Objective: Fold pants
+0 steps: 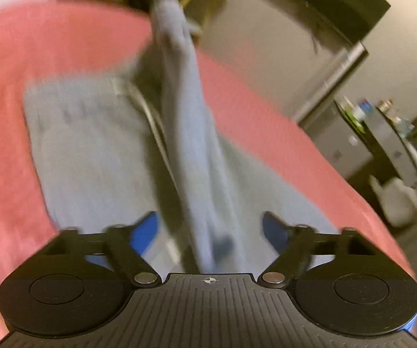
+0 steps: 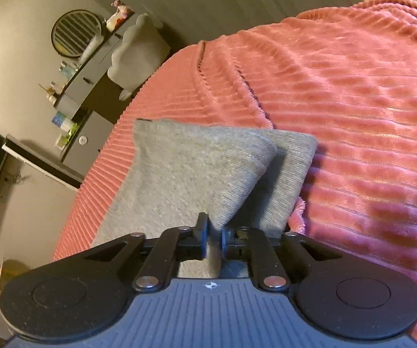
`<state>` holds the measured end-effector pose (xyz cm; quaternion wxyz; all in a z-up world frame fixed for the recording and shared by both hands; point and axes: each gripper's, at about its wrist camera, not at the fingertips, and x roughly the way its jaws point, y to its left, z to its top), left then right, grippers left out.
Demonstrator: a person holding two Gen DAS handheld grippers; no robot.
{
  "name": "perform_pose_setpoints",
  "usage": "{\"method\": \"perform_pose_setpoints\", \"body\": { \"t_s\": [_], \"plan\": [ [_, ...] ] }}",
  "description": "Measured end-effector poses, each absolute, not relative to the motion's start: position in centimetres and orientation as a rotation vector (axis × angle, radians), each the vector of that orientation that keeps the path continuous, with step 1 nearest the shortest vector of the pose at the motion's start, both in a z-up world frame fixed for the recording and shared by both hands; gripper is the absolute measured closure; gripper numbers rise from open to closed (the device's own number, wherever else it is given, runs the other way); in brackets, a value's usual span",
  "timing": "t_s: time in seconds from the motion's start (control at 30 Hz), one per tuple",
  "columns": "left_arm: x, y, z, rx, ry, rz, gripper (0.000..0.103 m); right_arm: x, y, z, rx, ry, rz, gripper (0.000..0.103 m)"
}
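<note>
Grey pants [image 1: 92,150] lie on a pink ribbed bedspread [image 1: 49,46]. In the left wrist view my left gripper [image 1: 210,232] is open, its blue pads wide apart, with a raised ridge of grey fabric [image 1: 191,121] running between them up to the other gripper at the top. That view is blurred. In the right wrist view my right gripper [image 2: 214,239] is shut on a fold of the grey pants [image 2: 185,168] and lifts it off the bedspread [image 2: 339,101]; a second grey layer [image 2: 286,174] lies beneath.
The bed's edge runs along the left in the right wrist view, with grey drawers [image 2: 92,66], a round mirror [image 2: 75,33] and a grey soft toy [image 2: 139,46] beyond. The left wrist view shows a dark shelf [image 1: 388,133] with small items and a wall.
</note>
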<state>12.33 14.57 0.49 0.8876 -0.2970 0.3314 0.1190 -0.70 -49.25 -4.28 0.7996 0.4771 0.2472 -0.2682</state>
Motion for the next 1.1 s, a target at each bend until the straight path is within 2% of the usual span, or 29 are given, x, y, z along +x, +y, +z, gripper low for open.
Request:
{"method": "perform_pose_setpoints", "body": {
  "t_s": [0.07, 0.2, 0.23, 0.27, 0.3, 0.33, 0.4, 0.47, 0.53, 0.63, 0.77, 0.83, 0.93, 0.97, 1.0, 1.03, 1.1],
  "plan": [
    [14.9, 15.8, 0.3, -0.602, 0.71, 0.283, 0.017, -0.2, -49.5, -4.7, 1.053, 0.538, -0.564, 0.075],
    [18.2, 18.1, 0.0, -0.643, 0.776, 0.289, 0.029, 0.9, -49.6, -5.4, 1.064, 0.573, -0.555, 0.075],
    [19.2, 18.4, -0.1, -0.633, 0.788, 0.283, 0.036, 1.3, -49.5, -5.2, 1.049, 0.581, -0.558, 0.076],
    [19.8, 18.8, -0.1, -0.621, 0.812, 0.288, 0.067, 1.7, -49.5, -5.0, 1.028, 0.595, -0.565, 0.079],
    [20.0, 19.2, -0.3, -0.613, 0.84, 0.287, 0.092, 2.1, -49.5, -4.8, 1.0, 0.616, -0.58, 0.091],
    [19.3, 19.9, 0.0, -0.614, 0.86, 0.288, 0.092, 2.7, -49.5, -4.3, 0.963, 0.643, -0.593, 0.098],
    [17.6, 20.4, 1.6, -0.635, 0.784, 0.254, 0.093, 3.0, -49.5, -3.0, 0.922, 0.641, -0.589, 0.098],
    [15.0, 21.3, 3.5, -0.638, 0.67, 0.189, 0.093, 2.2, -49.6, -0.9, 0.898, 0.56, -0.572, 0.098],
    [12.8, 22.2, 4.0, -0.637, 0.634, 0.157, 0.093, 1.1, -49.6, 0.8, 0.841, 0.488, -0.579, 0.098],
    [10.3, 23.2, 2.0, -0.606, 0.721, 0.189, 0.093, 0.6, -49.2, 1.2, 0.734, 0.502, -0.614, 0.099],
    [9.5, 23.9, -3.0, -0.645, 0.886, 0.242, 0.089, 1.1, -48.4, -1.9, 0.659, 0.637, -0.685, 0.098],
    [9.1, 23.6, -3.0, -0.645, 0.852, 0.262, 0.085, 2.0, -47.5, -2.7, 0.541, 0.695, -0.722, 0.098],
    [8.3, 23.3, -1.9, -0.621, 0.837, 0.299, 0.071, 2.7, -46.1, -1.9, 0.413, 0.695, -0.734, 0.098],
    [8.1, 23.4, -1.3, -0.608, 0.827, 0.311, 0.058, 2.7, -45.8, -1.4, 0.388, 0.684, -0.727, 0.098],
    [7.7, 23.6, -0.7, -0.589, 0.819, 0.333, 0.049, 2.7, -45.7, -1.0, 0.363, 0.677, -0.727, 0.097],
    [7.2, 23.5, -0.1, -0.559, 0.805, 0.372, 0.048, 2.6, -45.6, -0.6, 0.327, 0.682, -0.745, 0.095],
    [6.2, 23.5, 1.1, -0.48, 0.785, 0.469, 0.047, 2.4, -46.0, -0.2, 0.256, 0.703, -0.858, 0.084]
  ]
}}
